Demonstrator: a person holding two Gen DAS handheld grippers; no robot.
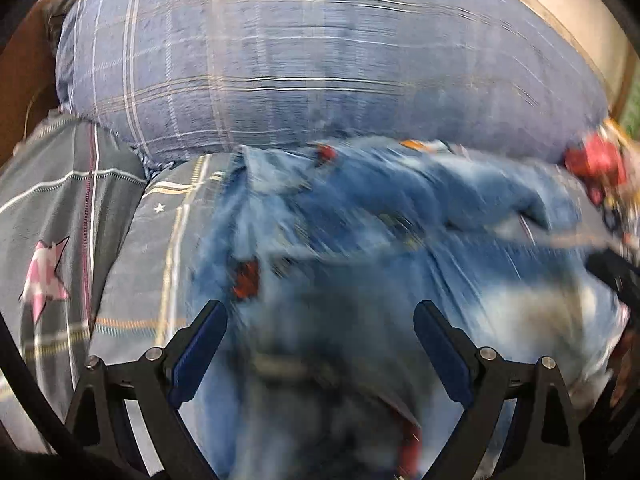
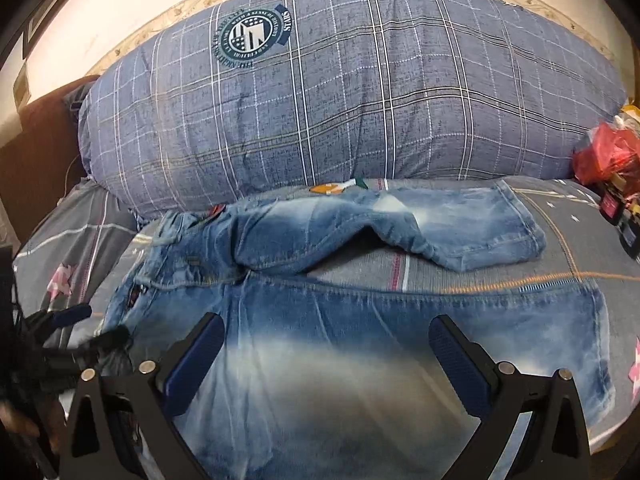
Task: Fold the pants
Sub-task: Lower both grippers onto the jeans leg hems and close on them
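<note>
Faded blue jeans (image 2: 360, 320) lie spread on a grey patterned bedsheet (image 2: 580, 248), waist to the left and both legs running right. The far leg (image 2: 460, 224) is bent and rumpled near its hem. My right gripper (image 2: 326, 348) hovers open over the near leg, nothing between its fingers. In its view my left gripper (image 2: 76, 320) shows at the left edge by the waistband. The left wrist view is motion-blurred: the jeans (image 1: 360, 240) fill it, and my left gripper (image 1: 320, 332) stands open above the waist end.
A big blue plaid pillow (image 2: 340, 100) lies along the back against a pale wall. Red bags and small boxes (image 2: 608, 160) sit at the right edge of the bed. A brown headboard (image 2: 32, 152) rises on the left.
</note>
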